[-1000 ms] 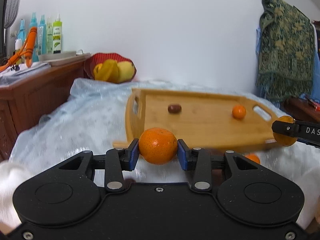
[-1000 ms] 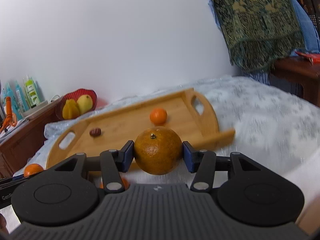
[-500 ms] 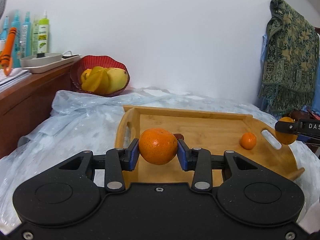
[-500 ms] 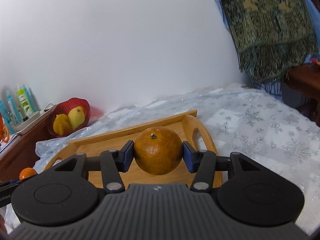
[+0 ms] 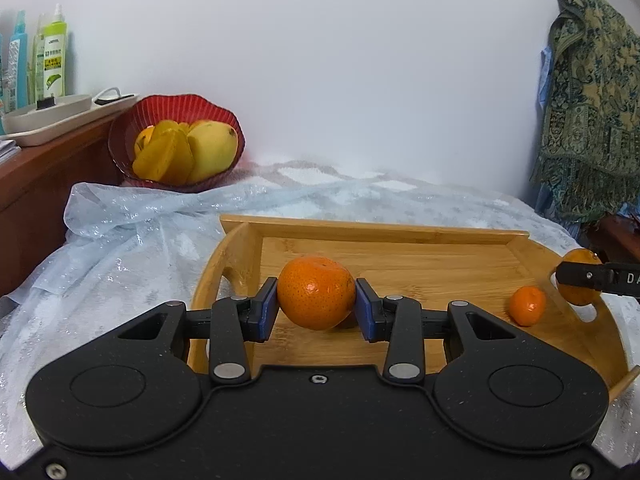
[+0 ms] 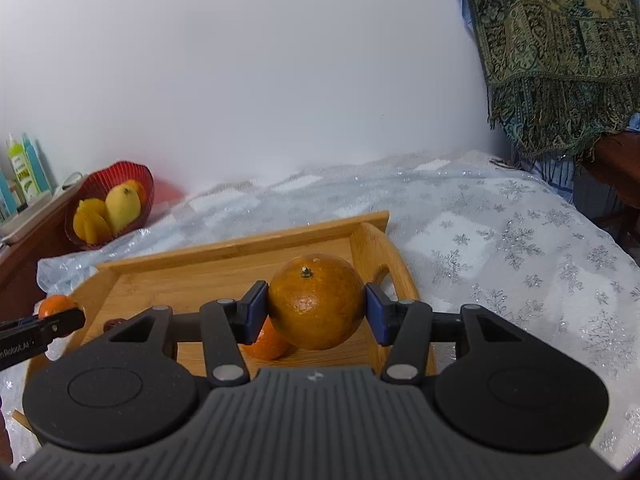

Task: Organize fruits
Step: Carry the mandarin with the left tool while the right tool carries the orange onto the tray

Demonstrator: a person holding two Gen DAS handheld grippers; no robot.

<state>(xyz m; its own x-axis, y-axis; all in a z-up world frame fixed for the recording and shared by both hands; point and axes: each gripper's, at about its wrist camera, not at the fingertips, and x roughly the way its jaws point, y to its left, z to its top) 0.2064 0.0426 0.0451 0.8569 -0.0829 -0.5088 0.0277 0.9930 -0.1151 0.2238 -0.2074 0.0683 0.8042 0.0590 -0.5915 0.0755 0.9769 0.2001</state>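
Note:
My left gripper [image 5: 316, 304] is shut on a bright orange mandarin [image 5: 316, 298] and holds it over the left part of the wooden tray [image 5: 400, 228]. My right gripper [image 6: 316, 308] is shut on a darker, brownish orange [image 6: 316, 306] over the tray's right end [image 6: 240, 246], near its handle. A small orange [image 5: 528, 306] lies on the tray; it also shows in the right wrist view [image 6: 268, 344] under the held orange. A dark brown fruit [image 6: 113, 323] lies at the tray's left. The right gripper with its orange [image 5: 580, 282] shows at the left wrist view's right edge.
A red bowl [image 5: 178, 110] with yellow fruits stands at the back left against the wall, beside a wooden cabinet [image 5: 36, 184] with bottles and a dish. A glittery pale cloth [image 6: 520, 248] covers the surface. A patterned green cloth [image 6: 560, 52] hangs at the right.
Both grippers have moved forward over the tray with their oranges still held. The tray now lies closer and lower in both views.

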